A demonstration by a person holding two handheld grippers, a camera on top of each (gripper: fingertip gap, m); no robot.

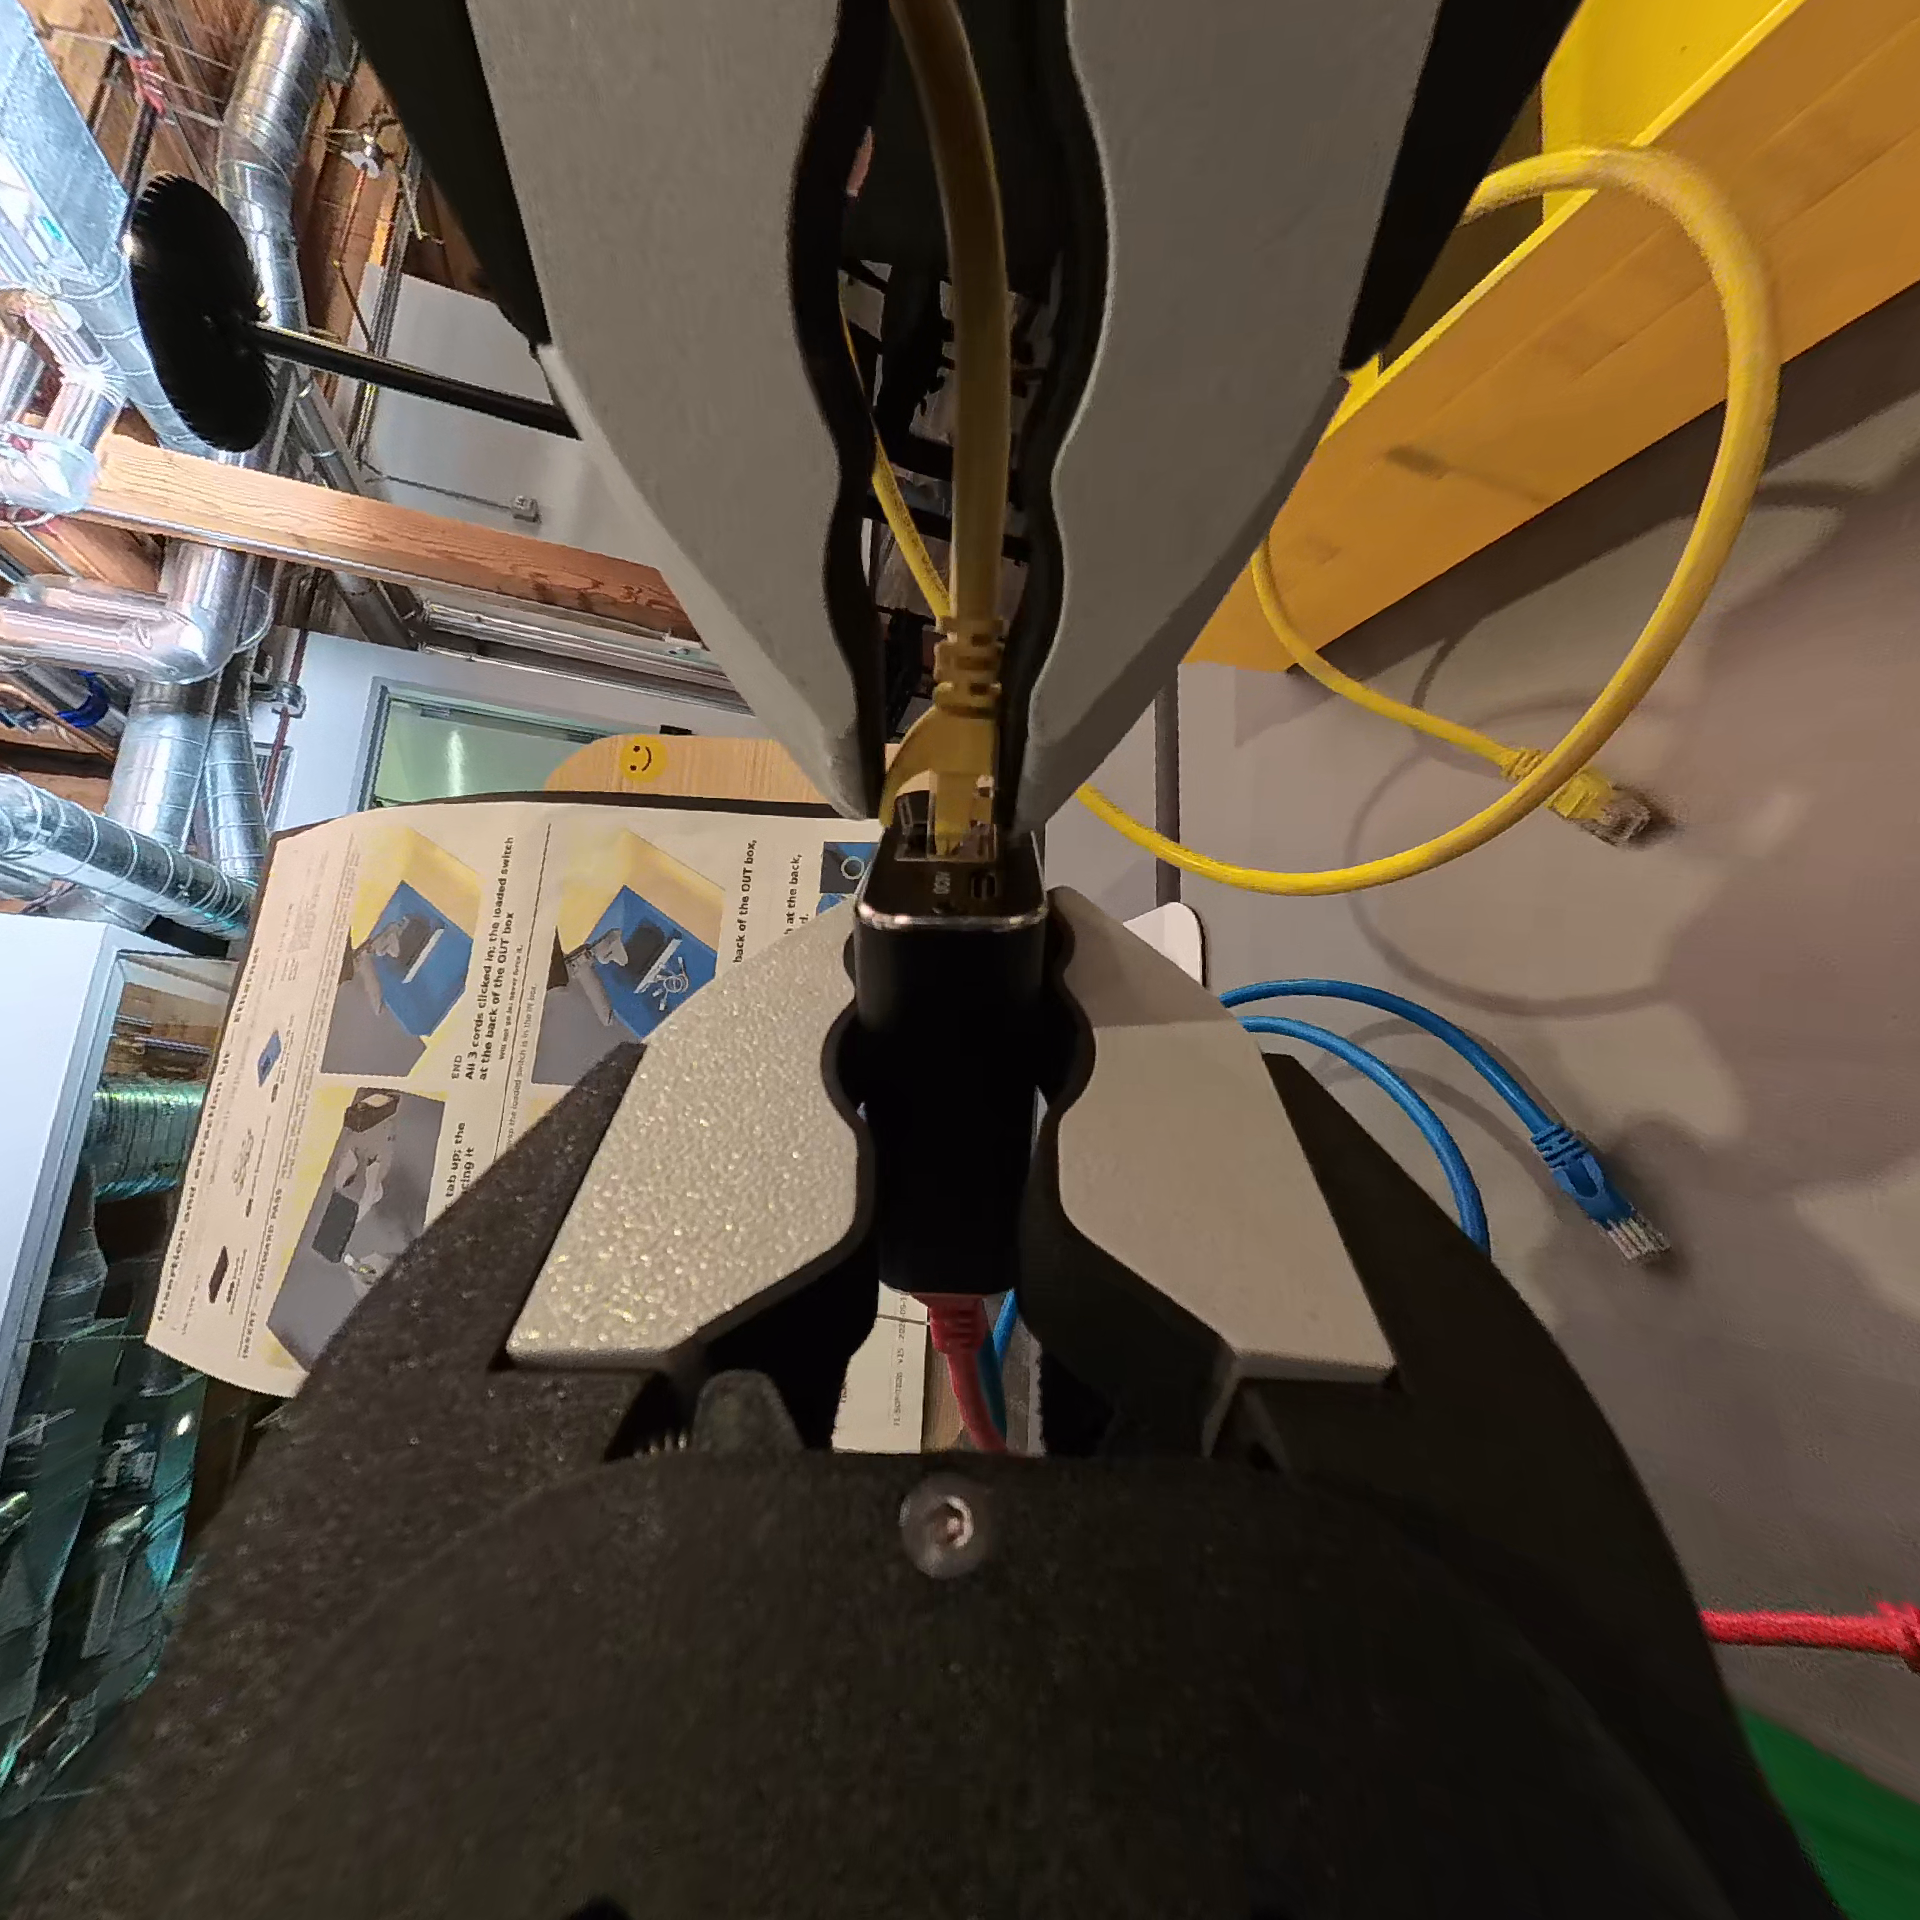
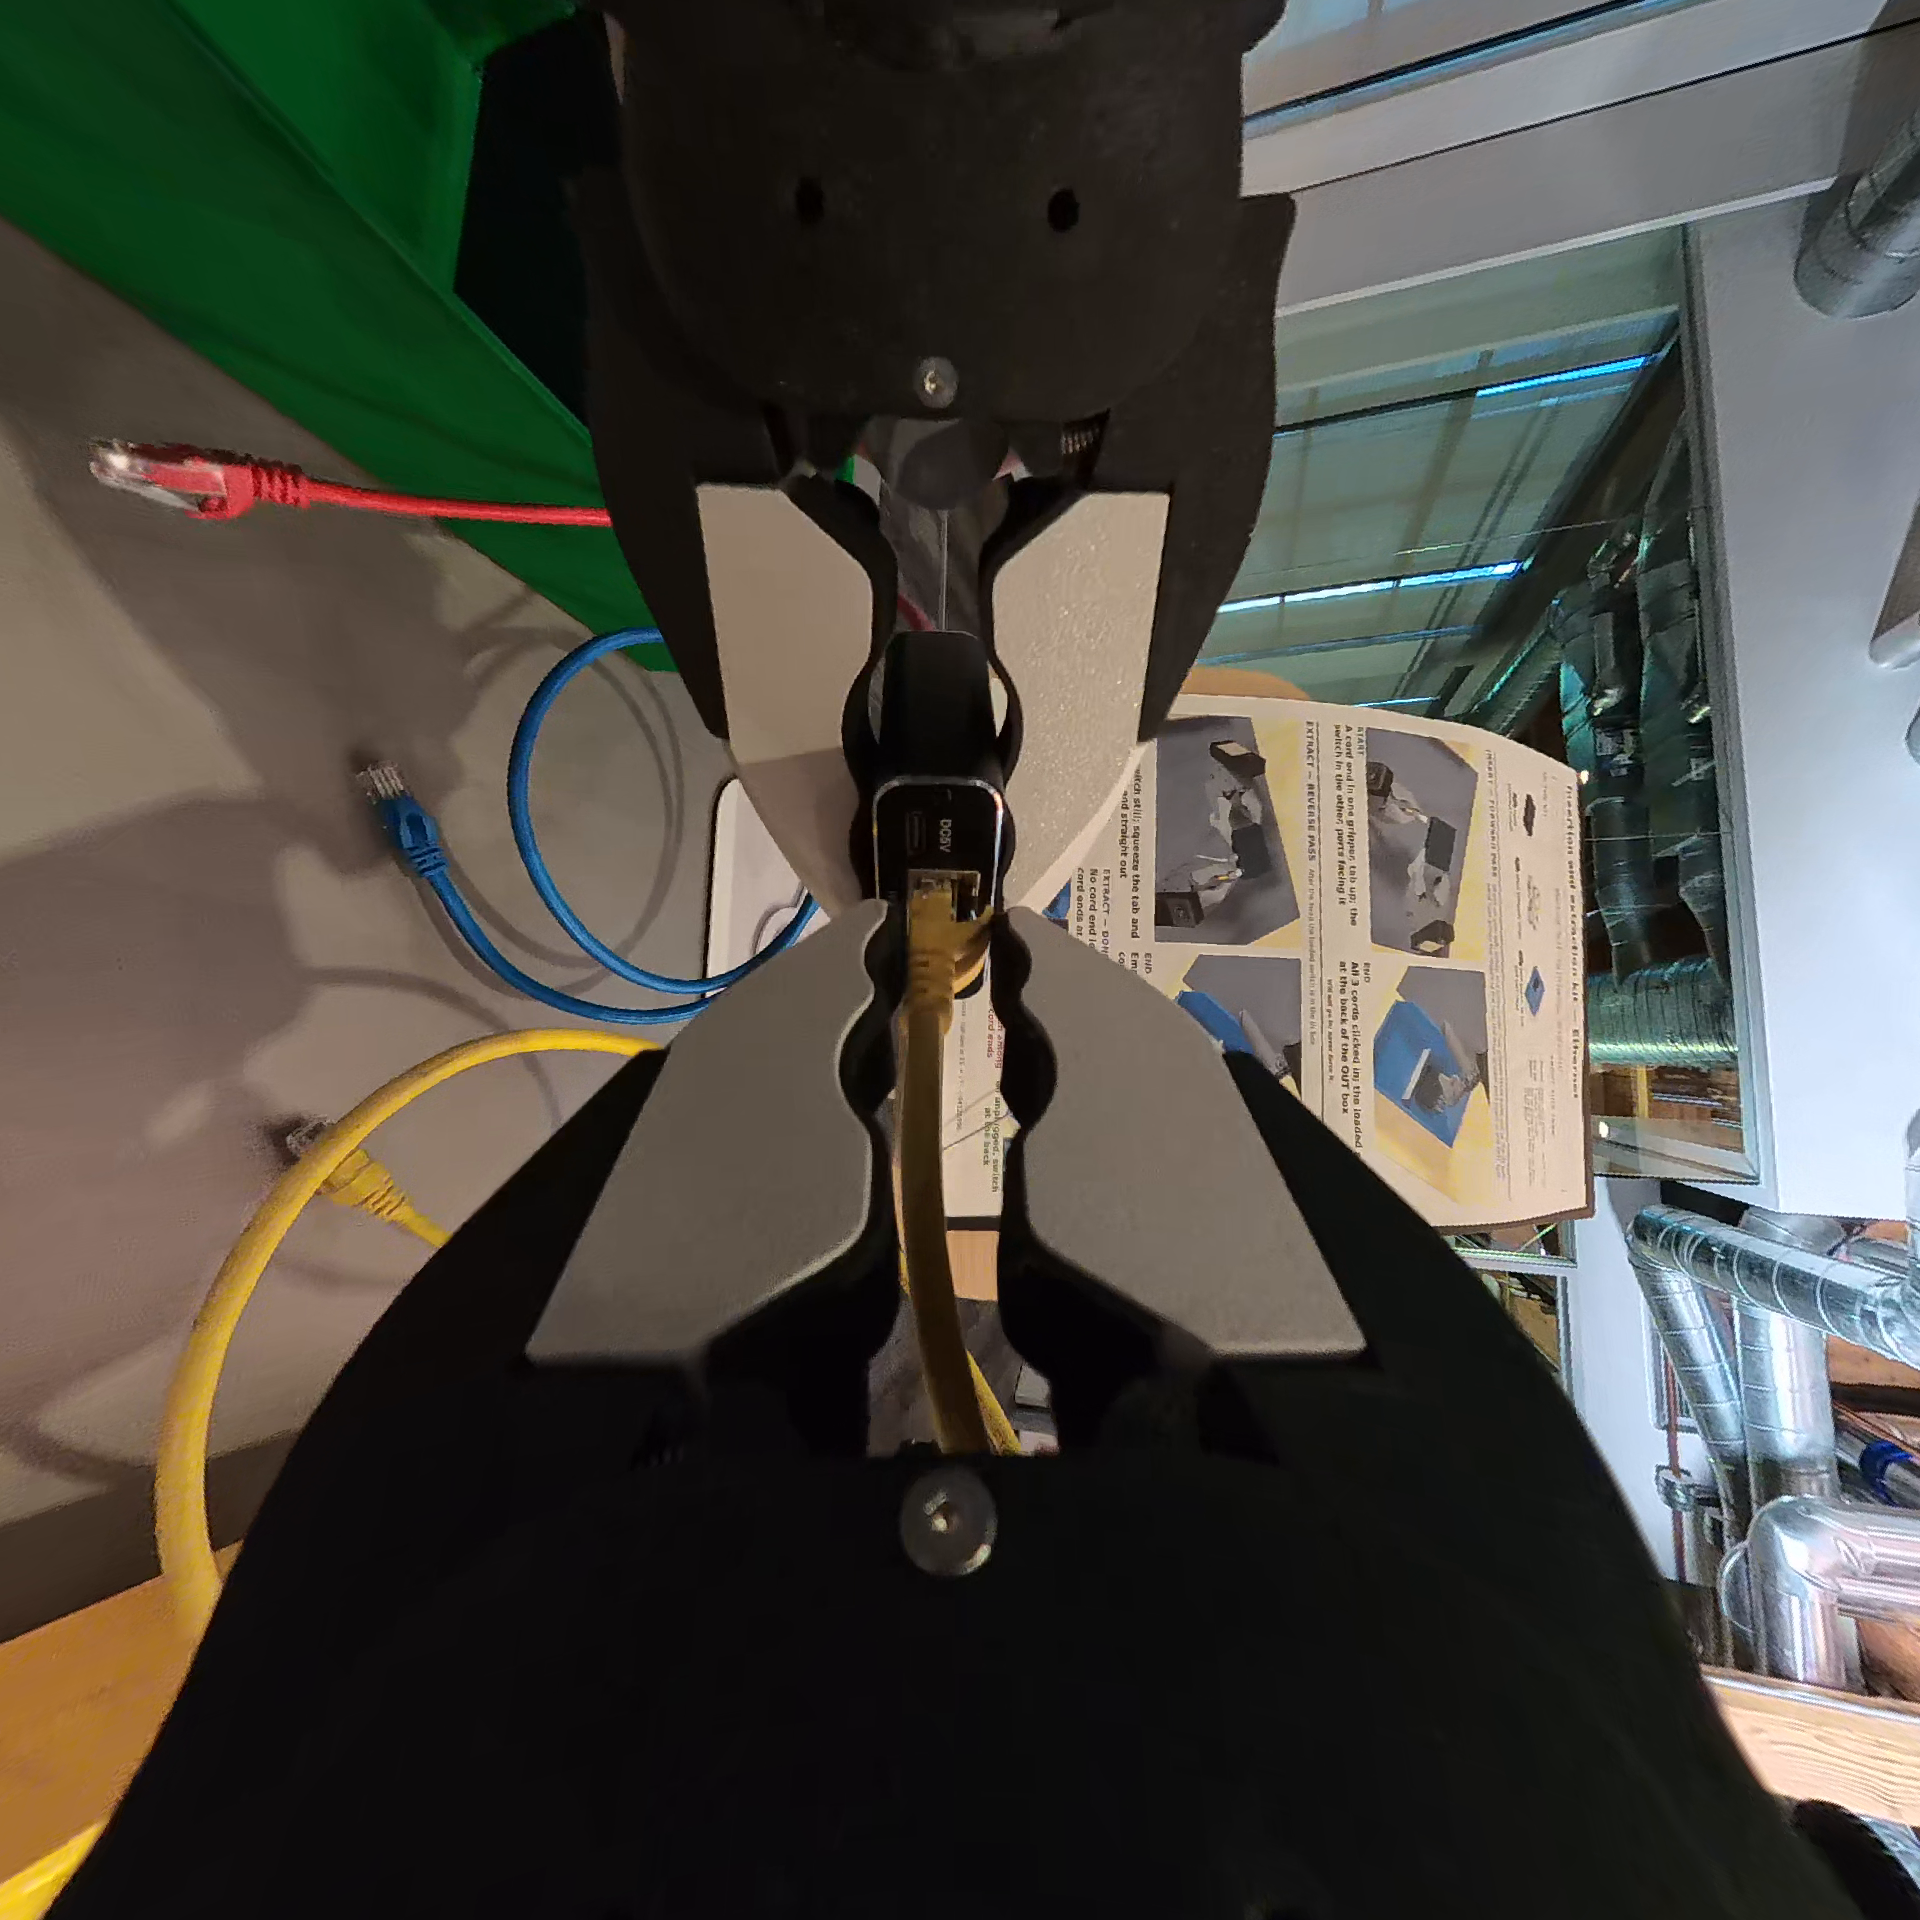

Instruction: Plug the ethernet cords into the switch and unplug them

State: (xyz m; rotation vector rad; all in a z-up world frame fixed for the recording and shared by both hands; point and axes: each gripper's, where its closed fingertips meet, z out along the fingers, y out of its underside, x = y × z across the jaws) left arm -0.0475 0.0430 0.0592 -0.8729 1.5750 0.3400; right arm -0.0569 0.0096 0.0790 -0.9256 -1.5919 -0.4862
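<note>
My left gripper (image 1: 951, 935) is shut on the black switch (image 1: 951, 1039) and holds it above the table. My right gripper (image 2: 940, 925) is shut on the yellow ethernet cord (image 2: 925, 1091) just behind its plug (image 2: 940, 904). The plug's tip sits in a port on the switch's end face (image 2: 940, 831); I cannot tell how deep. In the left wrist view the right gripper (image 1: 945, 810) comes in from the top. A red cord (image 1: 966, 1351) and a blue one leave the switch's near end.
The free ends of the yellow (image 1: 1600, 810), blue (image 1: 1605, 1205) and red (image 2: 166, 473) cords lie on the grey mat (image 1: 1610, 1455). A yellow box (image 1: 1507, 364) and a green box (image 2: 260, 208) flank the mat. A printed instruction sheet (image 2: 1403, 935) stands behind. Less than 4 cm separates the two grippers' tips.
</note>
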